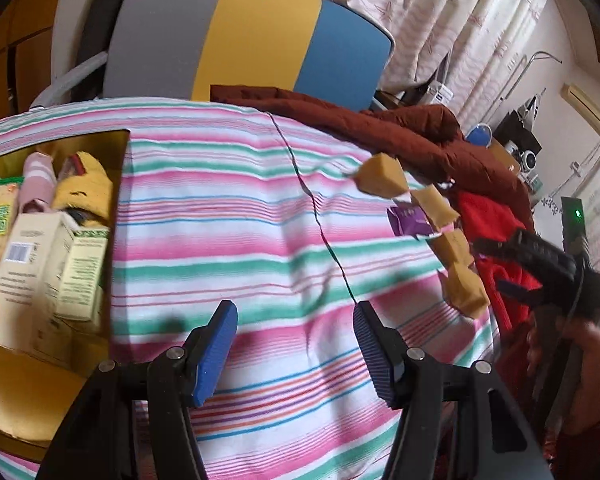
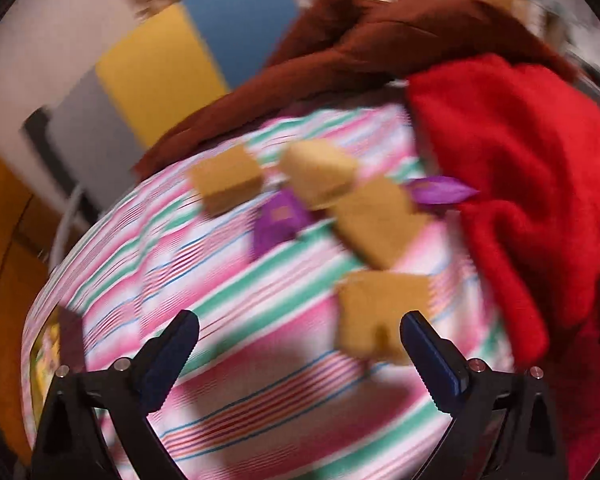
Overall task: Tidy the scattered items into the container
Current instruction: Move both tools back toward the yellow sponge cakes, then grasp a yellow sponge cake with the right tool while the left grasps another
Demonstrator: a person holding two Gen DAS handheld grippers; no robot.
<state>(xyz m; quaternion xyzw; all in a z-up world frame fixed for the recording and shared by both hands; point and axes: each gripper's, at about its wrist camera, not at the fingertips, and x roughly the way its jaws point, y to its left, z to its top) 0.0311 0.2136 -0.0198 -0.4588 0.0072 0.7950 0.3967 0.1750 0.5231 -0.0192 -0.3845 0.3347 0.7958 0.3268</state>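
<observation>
Several tan foam blocks (image 1: 382, 176) lie in a row at the right of the striped cloth (image 1: 240, 220), with a purple packet (image 1: 410, 220) among them. The yellow container (image 1: 28, 392) at the left holds boxes, a pink sock and a yellow item. My left gripper (image 1: 296, 344) is open and empty above the cloth. The right gripper (image 1: 500, 264) shows at the far right by the blocks. In the blurred right wrist view the right gripper (image 2: 300, 344) is open and empty, its right finger beside the nearest tan block (image 2: 380, 316). A purple packet (image 2: 280, 220) lies further back.
A brown garment (image 1: 400, 128) and a red fleece (image 2: 520, 180) are piled at the cloth's far and right edges. A grey, yellow and blue chair back (image 1: 240, 36) stands behind. Curtains and shelves with electronics (image 1: 524, 148) are at the right.
</observation>
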